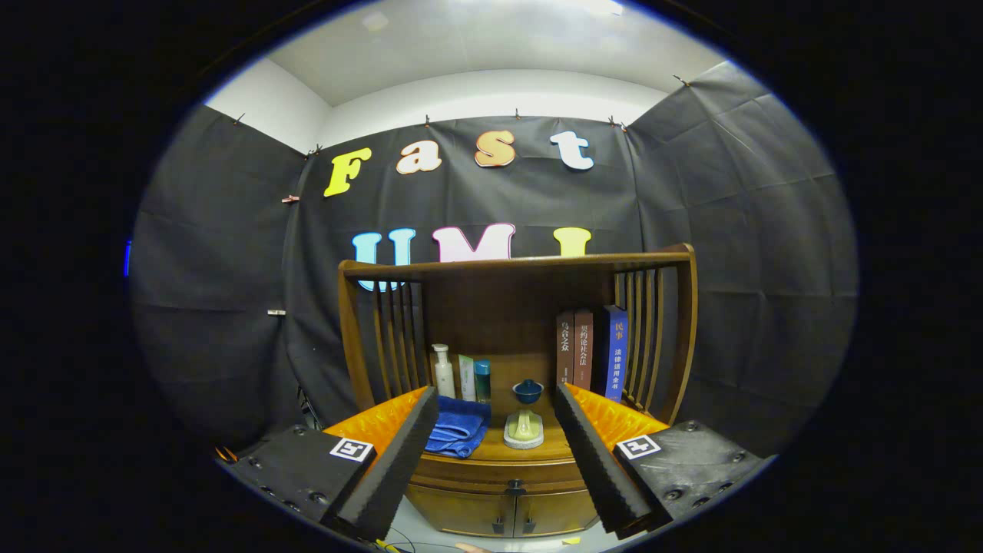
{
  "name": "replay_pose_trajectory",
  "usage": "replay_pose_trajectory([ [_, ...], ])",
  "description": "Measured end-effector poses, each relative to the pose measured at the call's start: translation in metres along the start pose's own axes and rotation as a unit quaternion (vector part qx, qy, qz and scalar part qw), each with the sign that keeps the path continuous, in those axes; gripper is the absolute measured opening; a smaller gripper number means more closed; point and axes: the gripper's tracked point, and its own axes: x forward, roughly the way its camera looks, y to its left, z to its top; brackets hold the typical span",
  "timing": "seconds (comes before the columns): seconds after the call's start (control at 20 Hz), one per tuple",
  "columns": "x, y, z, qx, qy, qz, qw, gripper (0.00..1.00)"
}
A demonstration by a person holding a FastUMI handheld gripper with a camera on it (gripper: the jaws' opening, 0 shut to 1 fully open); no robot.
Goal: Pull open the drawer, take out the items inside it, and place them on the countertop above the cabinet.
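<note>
A brown wooden cabinet (pixel 499 322) with slatted sides stands ahead of me against the black cloth wall. Its drawer front (pixel 468 473) with a small dark handle (pixel 515 486) sits closed under the countertop (pixel 499 451), above two lower doors (pixel 503 513). My gripper (pixel 491 411) is open, its black foam fingers (pixel 395 461) spread wide on either side of the countertop, some way in front of the cabinet. Nothing is between them. The drawer's contents are hidden.
On the countertop lie a folded blue towel (pixel 459 432), a pale green and white soap dish (pixel 524 430) and a small blue lidded cup (pixel 527 391). At the back stand a white bottle (pixel 443 371), two tubes (pixel 474 379) and three books (pixel 591 349).
</note>
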Motion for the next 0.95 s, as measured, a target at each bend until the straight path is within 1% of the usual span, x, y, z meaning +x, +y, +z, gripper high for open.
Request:
replay_pose_trajectory([
  [0.3, -0.018, -0.005, 0.008, 0.012, 0.0, -0.003, 1.0, 0.99],
  [0.95, -0.025, -0.016, 0.014, 0.013, -0.01, -0.004, 1.0, 0.99],
])
